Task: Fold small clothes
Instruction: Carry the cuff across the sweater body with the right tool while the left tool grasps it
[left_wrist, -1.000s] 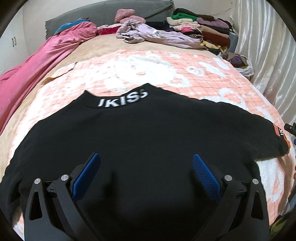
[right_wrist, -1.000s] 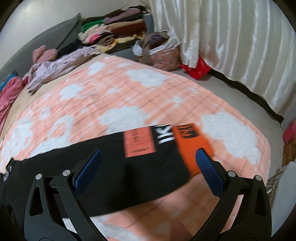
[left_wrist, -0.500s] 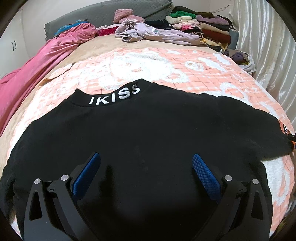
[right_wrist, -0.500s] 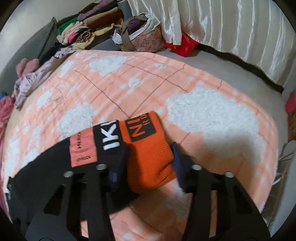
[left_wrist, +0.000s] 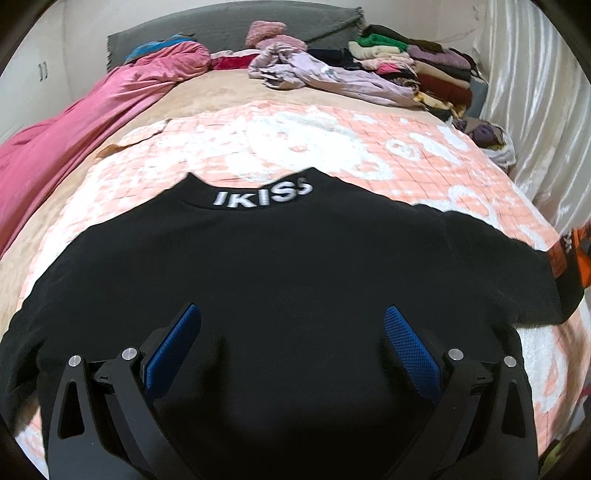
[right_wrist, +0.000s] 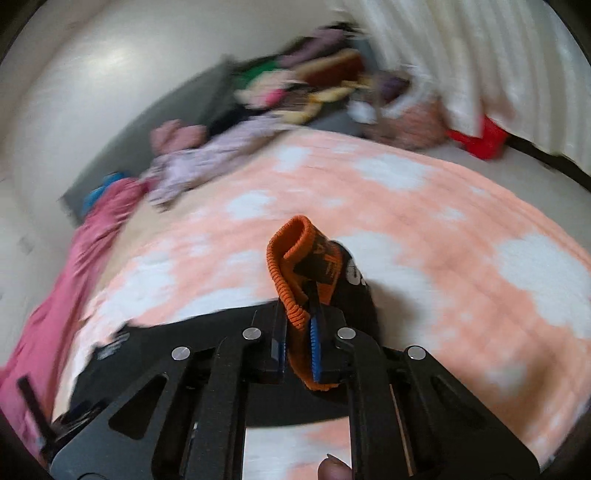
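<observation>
A black sweatshirt (left_wrist: 288, 266) with white lettering on its collar lies spread flat on the orange and white blanket (left_wrist: 332, 147). My left gripper (left_wrist: 291, 332) hovers open over the shirt's body, blue pads wide apart, nothing between them. In the right wrist view my right gripper (right_wrist: 299, 332) is shut on the sleeve's orange cuff (right_wrist: 291, 258), which stands up folded between the pads, lifted off the blanket (right_wrist: 461, 258). The raised cuff (left_wrist: 576, 251) shows at the far right of the left wrist view.
A pink quilt (left_wrist: 74, 140) runs along the bed's left side. Loose lilac clothes (left_wrist: 332, 77) and a stack of folded garments (left_wrist: 424, 70) lie at the head of the bed. A white curtain (left_wrist: 546, 110) hangs on the right, with a bag (right_wrist: 417, 122) below it.
My right gripper went from wide open over the sleeve end to shut on the orange cuff, then lifted it. The left gripper stayed open over the shirt.
</observation>
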